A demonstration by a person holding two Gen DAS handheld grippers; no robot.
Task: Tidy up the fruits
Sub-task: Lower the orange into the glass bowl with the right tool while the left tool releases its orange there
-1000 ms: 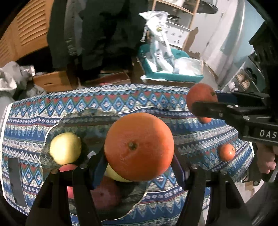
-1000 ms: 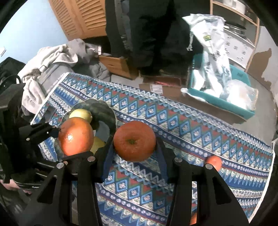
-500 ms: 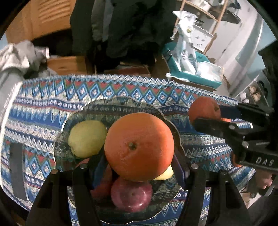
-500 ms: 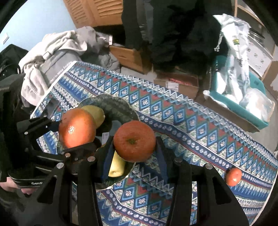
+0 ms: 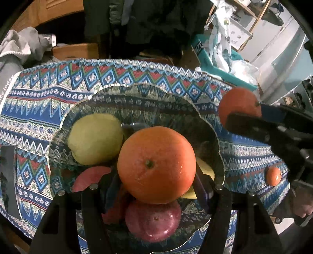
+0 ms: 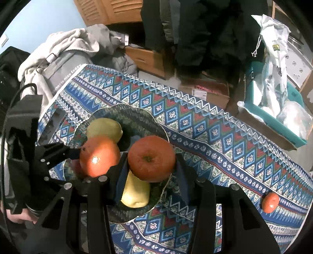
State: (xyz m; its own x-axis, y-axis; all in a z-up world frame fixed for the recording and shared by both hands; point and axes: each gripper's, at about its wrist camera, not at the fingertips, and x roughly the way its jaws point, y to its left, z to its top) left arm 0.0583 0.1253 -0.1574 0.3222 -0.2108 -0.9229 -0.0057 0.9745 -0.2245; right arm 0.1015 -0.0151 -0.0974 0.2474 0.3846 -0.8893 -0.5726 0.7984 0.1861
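Over the bowl [image 5: 205, 121] | each gripper's jaws grasping 1 orange | in bowl: 2 yellow, 2 red fruits | on cloth: 1 small orange [image 5: 273, 176]

I'm working in a lived-in home: behind the patterned-cloth worktop [image 6: 195, 125] I see louvred wooden doors [image 6: 109, 11], heaped laundry [image 6: 64, 46], dark hanging coats [image 6: 205, 29] and cardboard boxes [image 6: 207, 91].

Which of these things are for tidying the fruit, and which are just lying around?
For the job: big orange in the left gripper; second orange in the right gripper; glass bowl holding a green apple and red apple; little orange on the tablecloth.

Just lying about: grey clothes, teal bin, cardboard box.
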